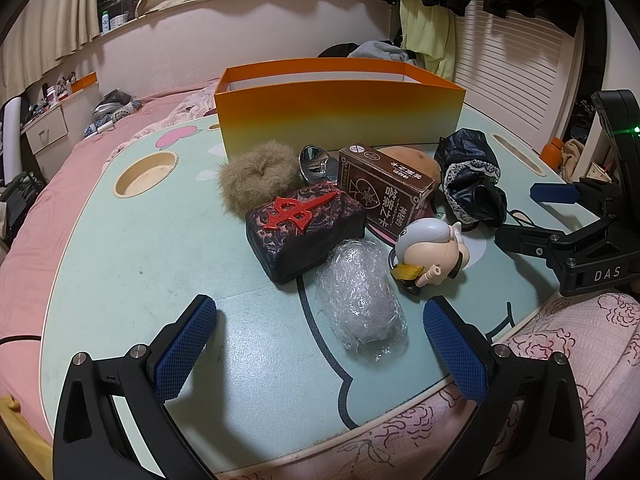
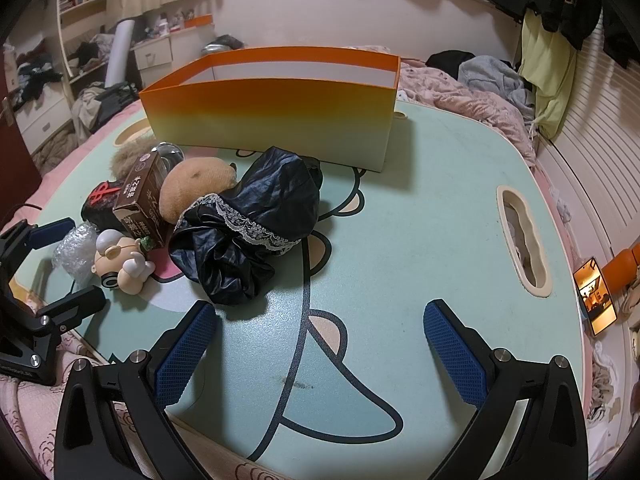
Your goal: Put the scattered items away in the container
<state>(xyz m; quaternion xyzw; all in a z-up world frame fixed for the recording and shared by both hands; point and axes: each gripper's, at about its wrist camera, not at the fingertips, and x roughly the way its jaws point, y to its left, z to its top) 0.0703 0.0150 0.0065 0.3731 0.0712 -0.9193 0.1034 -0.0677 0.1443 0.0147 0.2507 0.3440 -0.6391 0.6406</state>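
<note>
both tongs hang released and empty: the left gripper point(image 1: 320, 344) near the bubble-wrap bundle point(image 1: 360, 300), the right gripper point(image 2: 320, 344) just near of the black lace cloth point(image 2: 248, 220). the scattered items cluster near the orange container point(image 1: 340, 116), which stands at the table's point(image 1: 140, 260) far side.

A pale green surface point(image 2: 420, 208) printed with a cartoon figure sits on a bed covered in pink bedding point(image 1: 48, 184). Cream curtains point(image 1: 52, 12) hang along the far wall point(image 1: 168, 52), with small bottles on the ledge point(image 1: 116, 24) beneath them. A white chest of drawers point(image 1: 48, 130) stands beside the bed, its top cluttered. Dark clothes point(image 2: 560, 0) and a yellow-green garment point(image 2: 548, 64) hang against white slatted doors point(image 2: 600, 168). Crumpled laundry point(image 2: 492, 76) lies heaped on the bed's far end. A lit phone screen point(image 2: 596, 296) glows at the right. The light is warm and indoor.
</note>
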